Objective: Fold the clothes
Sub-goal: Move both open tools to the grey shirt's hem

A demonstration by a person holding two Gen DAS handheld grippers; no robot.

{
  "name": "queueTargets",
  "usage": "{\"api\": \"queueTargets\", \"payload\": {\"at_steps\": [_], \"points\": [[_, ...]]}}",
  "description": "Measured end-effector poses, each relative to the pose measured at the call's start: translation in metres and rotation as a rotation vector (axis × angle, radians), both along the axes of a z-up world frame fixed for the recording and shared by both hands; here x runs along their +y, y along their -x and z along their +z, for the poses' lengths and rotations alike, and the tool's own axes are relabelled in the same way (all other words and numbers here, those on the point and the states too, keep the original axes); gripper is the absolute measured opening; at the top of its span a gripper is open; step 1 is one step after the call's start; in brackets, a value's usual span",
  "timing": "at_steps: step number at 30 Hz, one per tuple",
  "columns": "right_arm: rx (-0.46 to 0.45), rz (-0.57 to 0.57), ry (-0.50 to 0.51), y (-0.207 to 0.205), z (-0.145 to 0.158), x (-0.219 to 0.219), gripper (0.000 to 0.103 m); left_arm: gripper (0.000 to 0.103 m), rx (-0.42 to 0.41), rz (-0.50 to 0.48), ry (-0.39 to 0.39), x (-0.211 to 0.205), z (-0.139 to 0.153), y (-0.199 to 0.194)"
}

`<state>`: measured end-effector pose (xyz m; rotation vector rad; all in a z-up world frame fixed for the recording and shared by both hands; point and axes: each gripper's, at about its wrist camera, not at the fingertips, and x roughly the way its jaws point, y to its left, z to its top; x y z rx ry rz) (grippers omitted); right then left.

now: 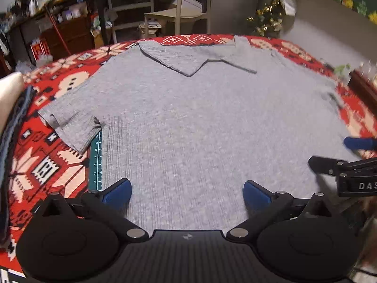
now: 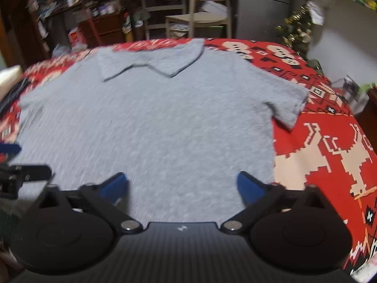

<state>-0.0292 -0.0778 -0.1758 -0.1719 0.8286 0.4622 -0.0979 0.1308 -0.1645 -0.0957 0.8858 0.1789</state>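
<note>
— Nearest, what do we list?
— Left claw (image 1: 187, 192) and right claw (image 2: 182, 185), both spread wide, holding nothing.
— Beyond?
— Grey polo shirt (image 1: 200, 118) flat on the table (image 1: 70, 162), collar (image 1: 188, 59) farthest; we judge no fold made.

PLACE: we see a lived-in home room | WORK SURFACE: our desk wears a red festive patterned cloth (image 2: 318, 155) | BEHIND: a beige chair (image 1: 181, 11), cluttered shelves (image 2: 99, 0) and a dark wooden drawer unit (image 2: 103, 27) | SEASONAL: a small tinsel-decked tree (image 1: 268, 18) stands by the grey wall
</note>
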Motion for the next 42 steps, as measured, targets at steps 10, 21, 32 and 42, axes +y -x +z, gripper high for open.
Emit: {"api": "queueTargets", "payload": {"at_steps": [10, 21, 32, 42], "points": [[-0.009, -0.025, 0.015, 0.003, -0.002, 0.004, 0.102, 0.103, -0.034, 0.033, -0.034, -0.007, -0.003, 0.004], [-0.045, -0.028, 0.003, 0.016, -0.002, -0.005, 0.102, 0.103, -0.079, -0.011, -0.072, -0.013, -0.005, 0.013], [-0.073, -0.011, -0.013, 0.017, -0.004, -0.009, 0.102, 0.103, -0.12, -0.031, -0.059, -0.009, -0.009, 0.014], [-0.04, 0.001, -0.001, 0.021, -0.002, -0.01, 0.102, 0.103, -0.087, -0.04, -0.044, -0.008, -0.006, 0.017]]}}
